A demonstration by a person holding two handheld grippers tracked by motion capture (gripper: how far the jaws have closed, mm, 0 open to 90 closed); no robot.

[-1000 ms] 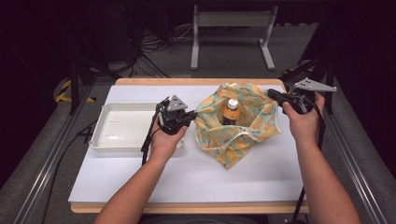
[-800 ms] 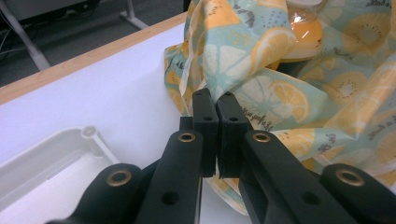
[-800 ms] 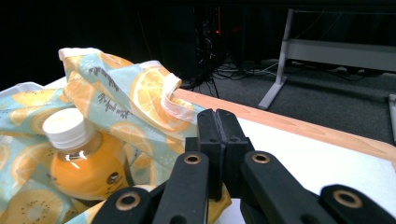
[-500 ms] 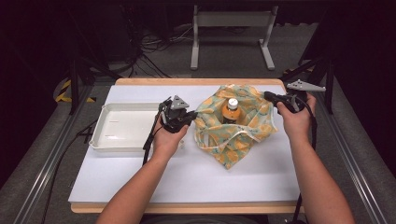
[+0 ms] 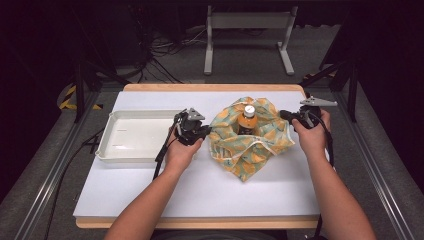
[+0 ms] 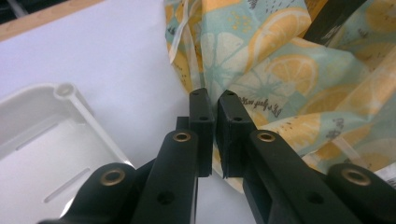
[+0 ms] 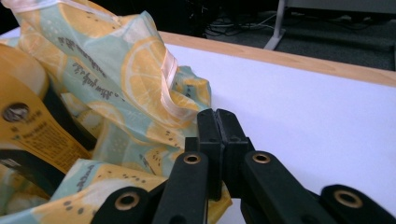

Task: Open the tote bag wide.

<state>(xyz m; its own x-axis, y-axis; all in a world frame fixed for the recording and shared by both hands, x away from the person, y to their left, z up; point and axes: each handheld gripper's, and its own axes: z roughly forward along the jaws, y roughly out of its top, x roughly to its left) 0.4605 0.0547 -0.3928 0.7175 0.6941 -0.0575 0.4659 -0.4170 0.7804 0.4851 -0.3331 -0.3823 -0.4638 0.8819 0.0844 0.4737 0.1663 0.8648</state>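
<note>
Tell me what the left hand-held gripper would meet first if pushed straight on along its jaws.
The lemon-print cloth, whose edge sits right at the left hand-held gripper; the bottle probably stands behind it.

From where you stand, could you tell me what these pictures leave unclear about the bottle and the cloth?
- Bottle: its lower body is hidden by the lemon-print cloth in the high view.
- Bottle label: the print is too small to read in the right gripper view, and the left edge cuts it off.
- Left gripper: the cloth edge between its jaws is hidden by the jaws.
</note>
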